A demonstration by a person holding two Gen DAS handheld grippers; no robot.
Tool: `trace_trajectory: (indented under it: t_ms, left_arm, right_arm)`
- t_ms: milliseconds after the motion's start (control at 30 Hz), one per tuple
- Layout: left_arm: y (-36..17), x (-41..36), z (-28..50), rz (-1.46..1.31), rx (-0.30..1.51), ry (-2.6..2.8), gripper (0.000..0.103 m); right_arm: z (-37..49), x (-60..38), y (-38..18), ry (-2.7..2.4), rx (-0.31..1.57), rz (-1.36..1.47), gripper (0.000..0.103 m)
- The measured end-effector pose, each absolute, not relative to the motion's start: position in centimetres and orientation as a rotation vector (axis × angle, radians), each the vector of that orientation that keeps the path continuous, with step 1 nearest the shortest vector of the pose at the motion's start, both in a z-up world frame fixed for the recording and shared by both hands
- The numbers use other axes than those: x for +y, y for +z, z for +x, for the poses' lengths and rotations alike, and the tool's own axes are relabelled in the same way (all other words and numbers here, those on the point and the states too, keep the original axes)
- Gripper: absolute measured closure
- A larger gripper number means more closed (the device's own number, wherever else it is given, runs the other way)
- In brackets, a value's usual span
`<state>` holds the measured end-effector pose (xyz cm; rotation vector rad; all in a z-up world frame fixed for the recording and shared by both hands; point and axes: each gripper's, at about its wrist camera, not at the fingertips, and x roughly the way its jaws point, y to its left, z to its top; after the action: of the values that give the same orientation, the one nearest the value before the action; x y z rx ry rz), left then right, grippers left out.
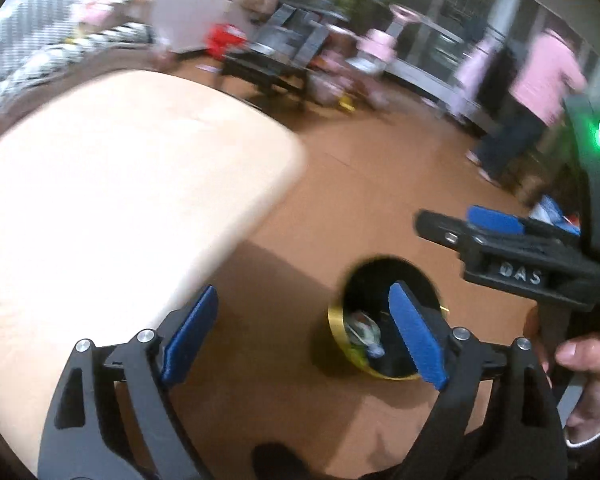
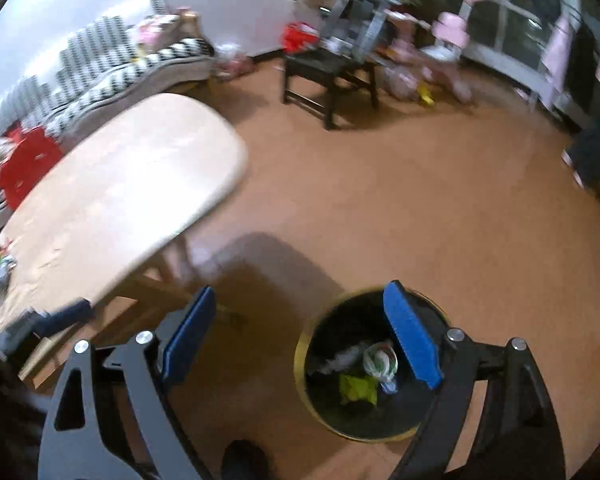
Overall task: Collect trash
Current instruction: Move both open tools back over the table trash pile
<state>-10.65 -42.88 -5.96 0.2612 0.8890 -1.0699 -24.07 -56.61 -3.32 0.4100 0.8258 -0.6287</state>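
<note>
A pale wooden desk fills the left side, over a brown floor. Beside it on the floor stands a round black bin with a gold rim, holding crumpled wrappers and a yellow-green scrap. The left gripper and right gripper hang above it, jaws spread wide, with nothing between them.

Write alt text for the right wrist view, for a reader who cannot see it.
The open, empty right gripper hangs above a gold-rimmed black trash bin on a brown floor, with crumpled wrappers inside it. A pale wooden table fills the left side, and a dark stool stands further back. The picture is motion-blurred.
</note>
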Motion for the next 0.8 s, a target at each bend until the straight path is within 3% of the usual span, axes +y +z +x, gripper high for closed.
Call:
trace_trajectory:
  t_ms: [367, 600, 800]
  left_arm:
    - [-0.3, -19.8, 1.4, 0.122, 0.761, -0.596, 0.012]
    - [-0.6, -6.4, 6.5, 0.010, 0.778, -0.391, 0.012]
    - [-2.2, 0.2, 8.4, -0.010, 0.789, -0.304, 0.012]
  right_arm:
    - [-8.2, -40.5, 2.6, -0.234, 0.770, 0.234, 0.018]
    - [-0.4, -28.9, 3.5, 0.007, 0.771, 0.143, 0.018]
    - [4.4, -23.3, 1.7, 0.097, 0.802, 0.138, 0.018]
